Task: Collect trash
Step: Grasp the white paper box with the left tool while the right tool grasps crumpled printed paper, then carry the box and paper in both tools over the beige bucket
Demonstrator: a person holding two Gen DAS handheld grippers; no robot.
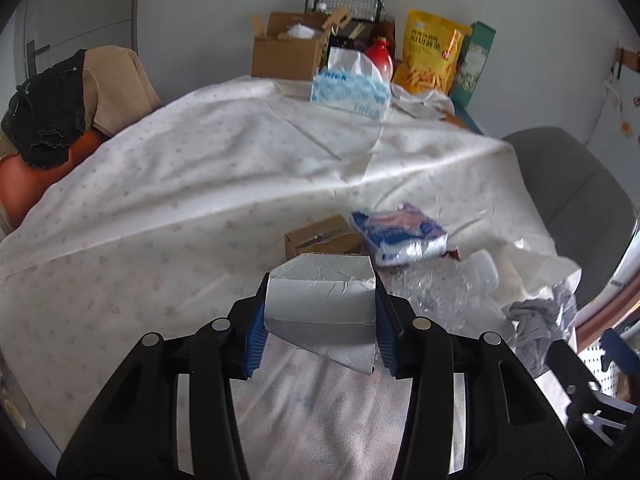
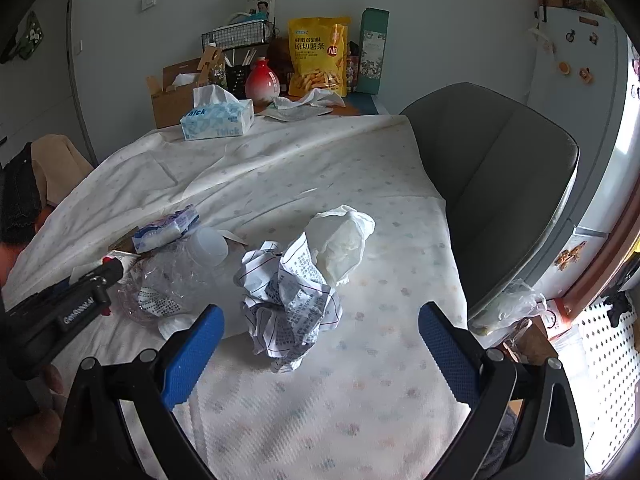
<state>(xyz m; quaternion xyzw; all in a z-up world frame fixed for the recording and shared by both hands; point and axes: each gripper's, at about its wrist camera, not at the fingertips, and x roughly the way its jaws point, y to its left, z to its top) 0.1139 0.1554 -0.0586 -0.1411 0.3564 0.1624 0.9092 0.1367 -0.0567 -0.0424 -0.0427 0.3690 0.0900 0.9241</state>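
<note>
With the right gripper (image 2: 320,344) spread wide just short of the crumpled printed paper ball (image 2: 290,300), the left gripper (image 1: 320,320) pinches a flattened silver-grey carton (image 1: 320,300) (barely, by its sides), which could buckle and slip free.

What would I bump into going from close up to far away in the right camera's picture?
Crumpled printed paper → white crumpled tissue → blue tissue box → yellow snack bag.
</note>
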